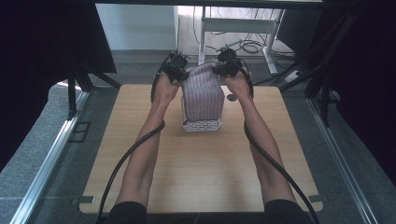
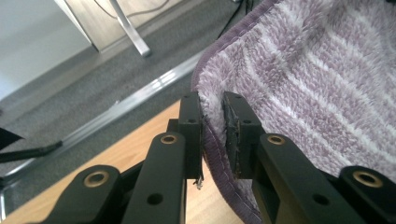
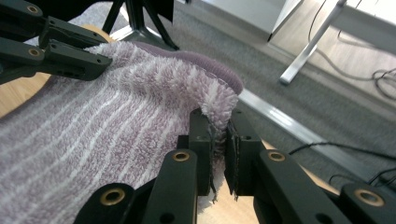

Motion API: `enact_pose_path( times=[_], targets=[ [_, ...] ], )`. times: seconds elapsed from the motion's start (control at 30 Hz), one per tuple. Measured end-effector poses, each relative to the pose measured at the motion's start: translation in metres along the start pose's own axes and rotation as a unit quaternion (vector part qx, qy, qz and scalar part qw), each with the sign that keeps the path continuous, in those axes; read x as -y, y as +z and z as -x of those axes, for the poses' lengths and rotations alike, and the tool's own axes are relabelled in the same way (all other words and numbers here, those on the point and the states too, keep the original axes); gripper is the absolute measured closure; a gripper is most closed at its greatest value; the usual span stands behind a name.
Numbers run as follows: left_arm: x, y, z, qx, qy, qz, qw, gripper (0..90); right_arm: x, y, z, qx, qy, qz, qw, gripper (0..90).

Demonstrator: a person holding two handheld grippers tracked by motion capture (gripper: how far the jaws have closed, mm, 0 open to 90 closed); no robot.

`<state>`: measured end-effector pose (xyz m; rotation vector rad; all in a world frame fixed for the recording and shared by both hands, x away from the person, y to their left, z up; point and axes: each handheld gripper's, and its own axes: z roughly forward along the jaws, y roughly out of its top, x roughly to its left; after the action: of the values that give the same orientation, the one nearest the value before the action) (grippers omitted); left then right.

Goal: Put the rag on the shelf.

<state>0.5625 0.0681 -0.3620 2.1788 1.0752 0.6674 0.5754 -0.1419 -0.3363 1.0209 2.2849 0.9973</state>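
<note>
On the left, the left gripper (image 1: 175, 65) has its jaws pressed together on one top corner of a purple striped towel (image 1: 201, 95); in the left gripper view the stitched hem (image 2: 212, 140) sits pinched between the two black pads. The towel hangs down from this corner, above the far middle of the wooden table (image 1: 196, 163), and its lower part rests in a small white basket (image 1: 201, 124). On the right, the right gripper (image 1: 227, 65) is clamped on the other top corner in the same way. I think the two corners are held apart and at equal height so that the cloth stays spread and flat, which helps to lower or fold it neatly into the basket.
</note>
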Motion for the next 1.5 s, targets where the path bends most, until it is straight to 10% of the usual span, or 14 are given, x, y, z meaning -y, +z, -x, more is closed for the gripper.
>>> enact_pose_path(
  times=[0.3, 0.67, 0.9, 1.5],
  targets=[
    [0.018, 0.015, 0.001, 0.018, -0.006, -0.017, 0.9997, 68.5, 0.024, 0.024, 0.003, -0.017, 0.034, -0.027, 0.9989, 76.9],
    [0.02, -0.01, -0.005, 0.027, -0.044, 0.035, 0.9981, 47.7, 0.032, 0.014, 0.008, -0.035, 0.061, -0.011, 0.9975, 58.8],
    [0.023, -0.023, -0.003, 0.081, -0.072, 0.066, 0.9919, 36.8, 0.034, 0.001, 0.001, -0.06, 0.06, 0.007, 0.9964, 48.7],
    [0.038, -0.047, 0.013, 0.149, -0.063, 0.094, 0.9823, 14.5, 0.053, -0.03, -0.015, -0.085, 0.039, 0.046, 0.9946, 21.4]
  ],
)
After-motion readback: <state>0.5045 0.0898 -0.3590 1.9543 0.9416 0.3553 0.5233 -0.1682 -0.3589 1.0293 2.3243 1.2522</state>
